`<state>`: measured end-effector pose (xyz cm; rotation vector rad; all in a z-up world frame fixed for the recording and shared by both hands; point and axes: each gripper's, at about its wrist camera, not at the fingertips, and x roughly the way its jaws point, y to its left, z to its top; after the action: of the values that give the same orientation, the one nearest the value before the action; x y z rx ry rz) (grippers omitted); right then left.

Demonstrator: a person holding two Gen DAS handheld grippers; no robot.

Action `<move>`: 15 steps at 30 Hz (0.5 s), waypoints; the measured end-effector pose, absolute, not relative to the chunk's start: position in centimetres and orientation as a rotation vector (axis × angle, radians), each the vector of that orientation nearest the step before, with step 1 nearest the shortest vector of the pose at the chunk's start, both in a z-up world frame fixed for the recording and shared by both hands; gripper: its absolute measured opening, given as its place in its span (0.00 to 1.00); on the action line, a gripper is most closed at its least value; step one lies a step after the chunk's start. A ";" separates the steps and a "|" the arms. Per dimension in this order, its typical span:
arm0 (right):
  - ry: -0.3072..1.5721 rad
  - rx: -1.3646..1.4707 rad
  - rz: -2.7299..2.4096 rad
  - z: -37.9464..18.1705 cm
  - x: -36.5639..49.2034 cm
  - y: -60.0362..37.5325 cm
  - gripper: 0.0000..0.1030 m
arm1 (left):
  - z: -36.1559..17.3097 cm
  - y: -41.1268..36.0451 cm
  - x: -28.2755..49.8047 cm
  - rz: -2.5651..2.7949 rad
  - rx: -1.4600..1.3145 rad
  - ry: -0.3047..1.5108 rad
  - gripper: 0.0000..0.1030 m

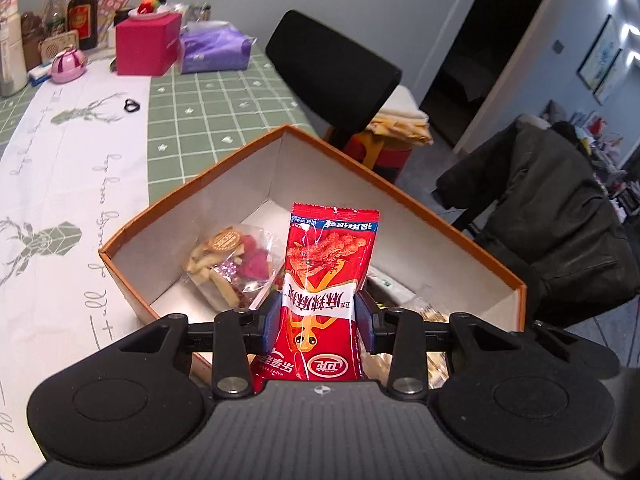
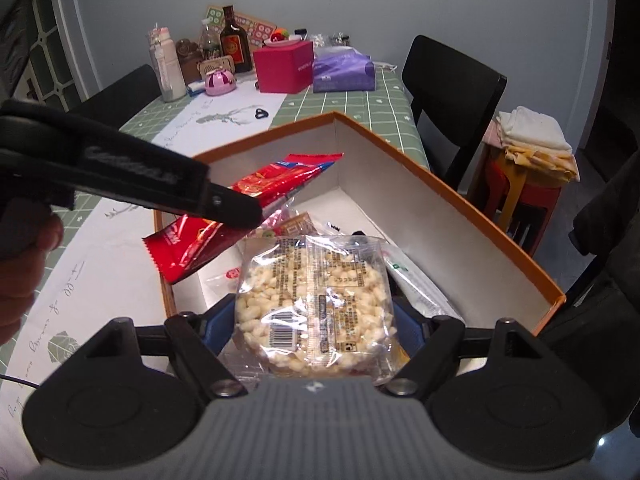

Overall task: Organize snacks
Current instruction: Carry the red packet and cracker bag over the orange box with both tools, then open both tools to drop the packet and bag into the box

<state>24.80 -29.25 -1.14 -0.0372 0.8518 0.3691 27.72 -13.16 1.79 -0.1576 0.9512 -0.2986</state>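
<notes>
A red snack packet stands upright between the blue-padded fingers of the left gripper, which press on its two sides just below its middle, so the fingers are narrow and holding it. The packet hangs over the open orange box with white inner walls. Inside the box, at 10 o'clock from the packet, lies a clear bag of mixed dried fruit; at 4 o'clock, more wrapped snacks lie on the box floor.

In the right wrist view, a clear-wrapped puffed rice cake sits between the fingers of the right gripper, which stand wide and grip it by its edges, also above the box. The left gripper's black arm crosses this view at 10 o'clock from the cake, carrying the red packet tilted over the box's near-left corner. Part of a hand shows at the left edge.

The box rests on a worktop covered with a green checked cloth and a white runner printed with deer. At the far end, around 11 o'clock, stand a pink box, a purple tissue pack, a dark bottle and a small pink helmet-shaped thing. A black chair stands at 1 o'clock beside the worktop, and a dark coat hangs over another chair at 3 o'clock.
</notes>
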 end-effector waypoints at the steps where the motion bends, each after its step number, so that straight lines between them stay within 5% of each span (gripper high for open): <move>1: 0.861 -0.042 0.372 -1.4 25.0 -29.3 0.76 | 1.5 -13.3 28.0 -0.286 -0.154 0.960 0.43; 15: 0.935 -0.114 0.376 -3.0 26.7 -28.5 0.79 | -0.7 -14.3 29.6 -0.254 -0.109 1.029 0.46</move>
<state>26.66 -28.49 -2.99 -0.1143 0.9352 0.3756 29.65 -14.31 -0.67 -0.1087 1.0294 -0.2537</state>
